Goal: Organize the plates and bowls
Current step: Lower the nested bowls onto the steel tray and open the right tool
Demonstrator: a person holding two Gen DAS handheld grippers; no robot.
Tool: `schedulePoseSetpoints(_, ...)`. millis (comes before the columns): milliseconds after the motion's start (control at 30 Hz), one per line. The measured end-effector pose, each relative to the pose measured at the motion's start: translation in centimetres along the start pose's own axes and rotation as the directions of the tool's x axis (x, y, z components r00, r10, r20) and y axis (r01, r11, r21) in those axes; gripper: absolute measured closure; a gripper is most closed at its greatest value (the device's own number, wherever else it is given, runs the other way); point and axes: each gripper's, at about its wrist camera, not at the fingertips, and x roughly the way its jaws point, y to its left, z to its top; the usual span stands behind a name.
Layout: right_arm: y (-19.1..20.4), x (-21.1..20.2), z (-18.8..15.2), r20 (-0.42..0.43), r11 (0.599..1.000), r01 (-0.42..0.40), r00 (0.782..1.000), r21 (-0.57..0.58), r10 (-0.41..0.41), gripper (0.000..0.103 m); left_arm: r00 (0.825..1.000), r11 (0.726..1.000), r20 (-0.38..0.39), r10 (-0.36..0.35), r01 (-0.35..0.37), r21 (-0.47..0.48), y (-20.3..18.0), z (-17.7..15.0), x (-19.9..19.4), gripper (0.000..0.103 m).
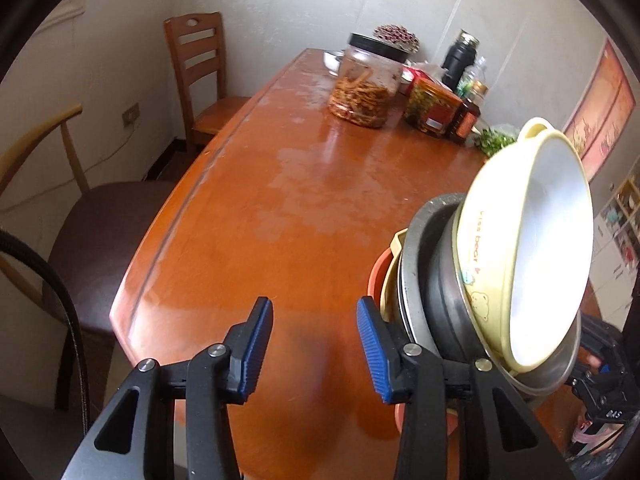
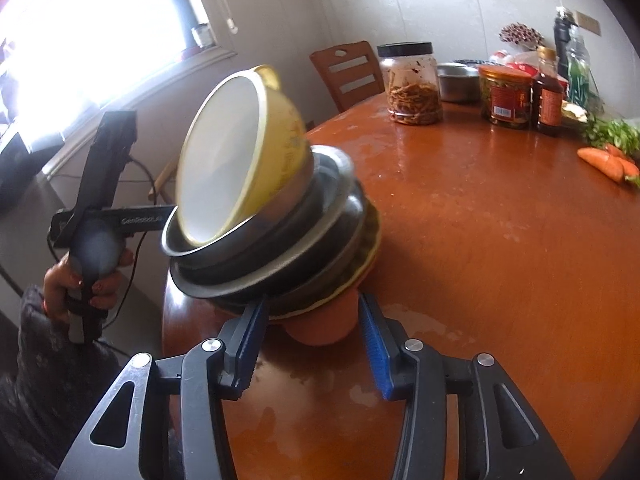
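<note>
A leaning stack of dishes stands on the wooden table (image 1: 248,216). On top is a yellow bowl (image 1: 528,248) with a white inside, tilted; it also shows in the right wrist view (image 2: 240,148). Under it are steel bowls (image 2: 280,240), a yellow plate and an orange bowl (image 2: 324,324) at the bottom. My right gripper (image 2: 310,344) has its blue pads on both sides of the orange bowl; whether they press on it I cannot tell. My left gripper (image 1: 316,348) is open and empty, left of the stack, its right finger (image 1: 372,344) beside the plates.
At the table's far end stand a clear jar of snacks (image 1: 364,84), an orange-lidded jar (image 2: 504,96), a sauce bottle (image 2: 548,92), a black flask (image 1: 460,56) and a steel bowl (image 2: 458,80). Carrots (image 2: 604,160) and greens lie at right. Chairs (image 1: 200,76) stand at left.
</note>
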Motion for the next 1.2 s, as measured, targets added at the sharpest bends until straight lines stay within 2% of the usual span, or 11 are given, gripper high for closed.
schedulePoseSetpoints(100, 0.0, -0.2, -0.2, -0.005, 0.999, 0.008, 1.000, -0.046, -0.008, 0.048, 1.000, 0.998, -0.008, 0.010, -0.009, 0.058, -2.2, 0.6, 0.8, 0.060)
schedulePoseSetpoints(133, -0.1, -0.2, -0.3, -0.004, 0.998, 0.021, 1.000, -0.055, -0.022, 0.043, 1.000, 0.997, -0.010, 0.015, -0.014, 0.076, -3.0, 0.7, 1.0, 0.060)
schedulePoseSetpoints(233, -0.8, -0.9, -0.8, -0.001, 0.993, 0.087, 0.996, -0.080, -0.088, 0.037, 1.000, 0.993, -0.021, 0.019, -0.016, 0.113, -5.3, 1.3, 1.9, 0.060)
schedulePoseSetpoints(467, -5.1, -3.9, -2.2, 0.017, 0.987, 0.158, 0.987, -0.035, -0.157, 0.033, 0.999, 0.980, -0.043, -0.007, 0.015, 0.200, -11.9, 2.0, 4.3, 0.060)
schedulePoseSetpoints(767, -10.3, -8.3, -4.2, 0.020, 0.974, 0.224, 0.974, 0.030, -0.224, 0.031, 0.997, 0.964, -0.065, -0.045, 0.060, 0.258, -18.6, 1.9, 6.3, 0.060)
schedulePoseSetpoints(1033, -11.5, -10.5, -5.6, 0.025, 0.966, 0.252, 0.967, 0.065, -0.254, 0.031, 0.999, 0.959, -0.041, -0.011, 0.023, 0.281, -21.2, 0.7, 5.9, 0.058)
schedulePoseSetpoints(1200, -11.4, -11.7, -6.3, 0.055, 0.951, 0.297, 0.952, 0.082, -0.302, 0.031, 1.000, 0.965, -0.002, 0.004, -0.004, 0.261, -21.7, -0.1, 4.6, 0.051)
